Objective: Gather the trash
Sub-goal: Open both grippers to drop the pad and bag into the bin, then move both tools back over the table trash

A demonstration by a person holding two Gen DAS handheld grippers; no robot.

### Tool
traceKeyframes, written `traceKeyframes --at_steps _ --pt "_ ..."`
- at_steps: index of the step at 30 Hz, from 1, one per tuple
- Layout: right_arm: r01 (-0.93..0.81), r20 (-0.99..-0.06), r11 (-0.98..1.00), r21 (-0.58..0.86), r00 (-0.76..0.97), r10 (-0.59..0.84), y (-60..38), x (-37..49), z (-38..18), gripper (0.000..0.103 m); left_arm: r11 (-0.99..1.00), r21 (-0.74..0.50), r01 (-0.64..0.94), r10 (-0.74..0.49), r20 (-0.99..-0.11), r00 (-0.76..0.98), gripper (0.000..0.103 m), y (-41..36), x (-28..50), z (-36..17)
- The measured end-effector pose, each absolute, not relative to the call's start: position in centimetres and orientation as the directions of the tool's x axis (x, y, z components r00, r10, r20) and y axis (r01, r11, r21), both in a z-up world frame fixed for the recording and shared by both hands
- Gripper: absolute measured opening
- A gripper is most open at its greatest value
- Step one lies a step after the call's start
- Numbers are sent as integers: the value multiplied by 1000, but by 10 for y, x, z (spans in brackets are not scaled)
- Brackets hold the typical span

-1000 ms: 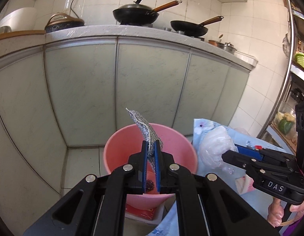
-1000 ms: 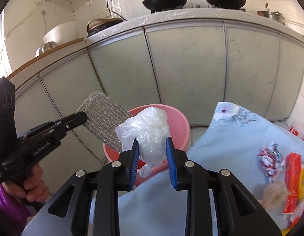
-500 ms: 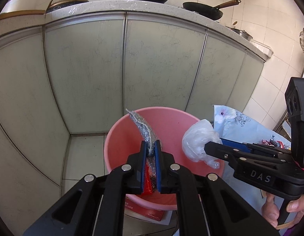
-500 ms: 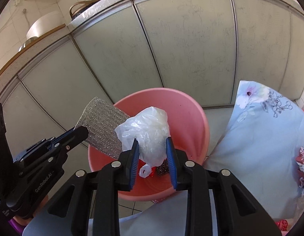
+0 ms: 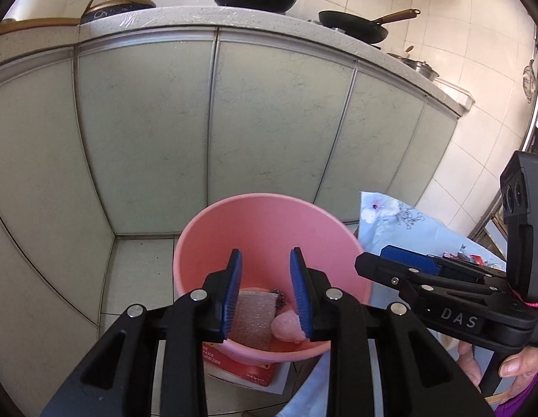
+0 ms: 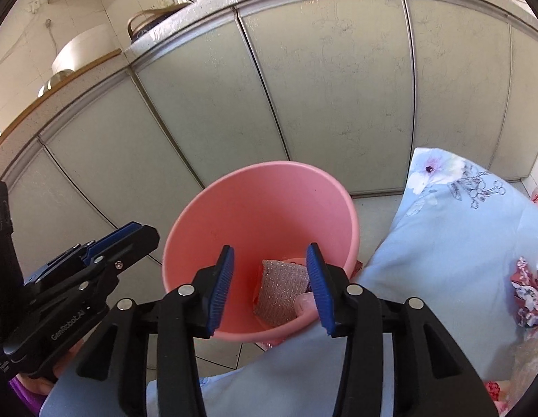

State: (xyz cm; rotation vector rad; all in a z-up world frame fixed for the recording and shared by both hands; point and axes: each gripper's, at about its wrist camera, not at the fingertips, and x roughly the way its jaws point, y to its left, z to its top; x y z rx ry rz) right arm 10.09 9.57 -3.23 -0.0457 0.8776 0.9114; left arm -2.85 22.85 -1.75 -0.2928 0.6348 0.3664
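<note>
Left tongs (image 5: 265, 255): just opened, spread, nothing between.
Right tongs (image 6: 270, 252): just opened, spread, nothing between.
Silver wrapper (image 6: 281, 292): lying in pink bucket (image 6: 234, 208).
Plastic bag (image 5: 286, 326): beside it.
Around: cabinet doors (image 5: 269, 121) behind; floral cloth (image 6: 442, 243) touching bucket's right.

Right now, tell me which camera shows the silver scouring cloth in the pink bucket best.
The left wrist view: the silver scouring cloth lies flat on the pink bucket's floor, framed between open claw fingers. The right wrist view shows it too, but a finger covers its right edge.
</note>
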Motion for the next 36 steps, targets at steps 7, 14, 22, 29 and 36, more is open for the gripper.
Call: traceKeyframes --at_steps 7,14,22,29,36 --pt "-696 -644 672 254 396 654 42 74 -4 44 930 -168 -327 172 -588 791 28 194 -31 6" --pt "-633 -632 752 187 509 585 -27 53 9 44 965 -172 -200 66 -577 814 28 145 -22 19" --pt "-533 -619 832 156 603 503 -109 34 7 44 984 -167 -54 -59 -602 796 28 84 -1 20" --pt "-408 -613 899 162 672 415 -173 33 -3 44 987 -140 85 -154 -625 765 41 29 19 15" --pt "-326 -621 925 196 689 374 -215 39 -13 53 975 -123 187 -220 -668 710 41 -13 44 -2"
